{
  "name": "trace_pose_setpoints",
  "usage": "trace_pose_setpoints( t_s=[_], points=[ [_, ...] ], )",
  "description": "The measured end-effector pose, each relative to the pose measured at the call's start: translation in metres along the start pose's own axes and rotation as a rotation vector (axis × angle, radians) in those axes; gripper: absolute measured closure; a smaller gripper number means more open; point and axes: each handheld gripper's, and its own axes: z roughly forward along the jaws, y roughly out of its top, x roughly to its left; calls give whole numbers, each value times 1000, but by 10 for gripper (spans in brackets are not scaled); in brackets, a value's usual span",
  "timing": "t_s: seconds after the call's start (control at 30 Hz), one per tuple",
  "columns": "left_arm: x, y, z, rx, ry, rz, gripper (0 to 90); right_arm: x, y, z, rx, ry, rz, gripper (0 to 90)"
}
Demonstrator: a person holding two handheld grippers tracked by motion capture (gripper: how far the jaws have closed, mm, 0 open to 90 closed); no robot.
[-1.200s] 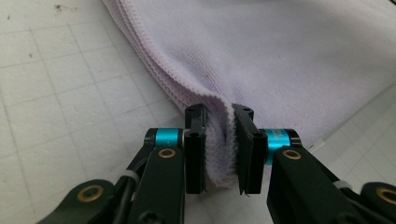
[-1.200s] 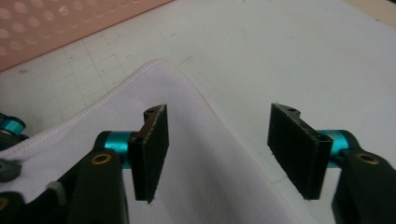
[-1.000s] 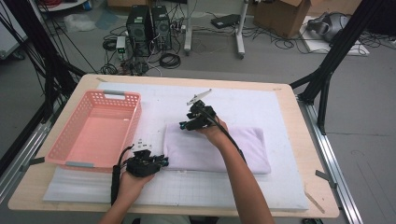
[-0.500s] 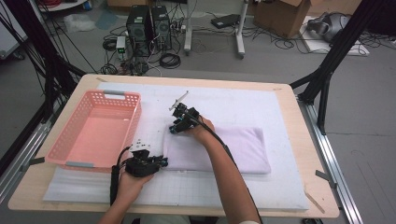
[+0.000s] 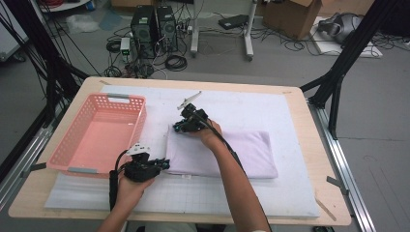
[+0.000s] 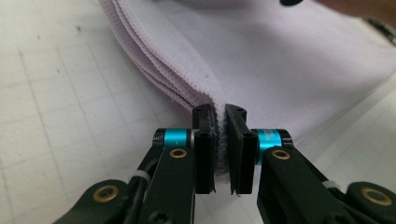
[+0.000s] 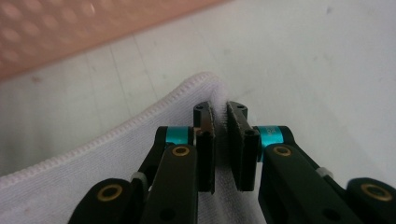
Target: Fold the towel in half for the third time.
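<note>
A folded pale lilac towel (image 5: 241, 152) lies on the white gridded mat (image 5: 270, 108) in the middle of the table. My left gripper (image 5: 162, 163) is at the towel's near left corner, shut on the stacked towel edges (image 6: 219, 123). My right gripper (image 5: 180, 126) is at the far left corner, shut on the towel's hemmed corner (image 7: 218, 100), with the jaws pinching cloth between them. In the left gripper view the towel (image 6: 280, 60) spreads away to the upper right.
A pink plastic basket (image 5: 99, 133) stands on the mat just left of the towel; its wall (image 7: 70, 32) shows beyond the right gripper. Table edges lie close on the near and left sides. Cables and computer cases sit on the floor behind.
The right gripper has swept left across the towel from its far middle to the far left corner and now pinches it. The left gripper has stayed at the near left corner.
</note>
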Motion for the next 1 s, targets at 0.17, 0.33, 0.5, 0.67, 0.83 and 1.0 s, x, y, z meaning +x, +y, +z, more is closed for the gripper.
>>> trace_pose_setpoints(
  t_s=[0.17,0.33,0.5,0.67,0.83,1.0],
  points=[
    [-6,7,-6,-61,-44,-5,822,-3,-2,-15,-78,16,25,823],
    [-17,8,1,-59,-85,8,822,-4,-10,-30,-115,27,38,823],
    [-26,12,9,-58,-107,17,820,-5,-18,-43,-132,14,42,823],
    [-37,21,20,-47,-139,37,818,-8,-24,-60,-131,-11,30,824],
    [-53,32,37,-17,-164,78,813,-15,-33,-79,-139,-42,36,824],
    [-69,40,51,4,-187,97,811,-21,-46,-97,-151,-75,38,823]
  ],
)
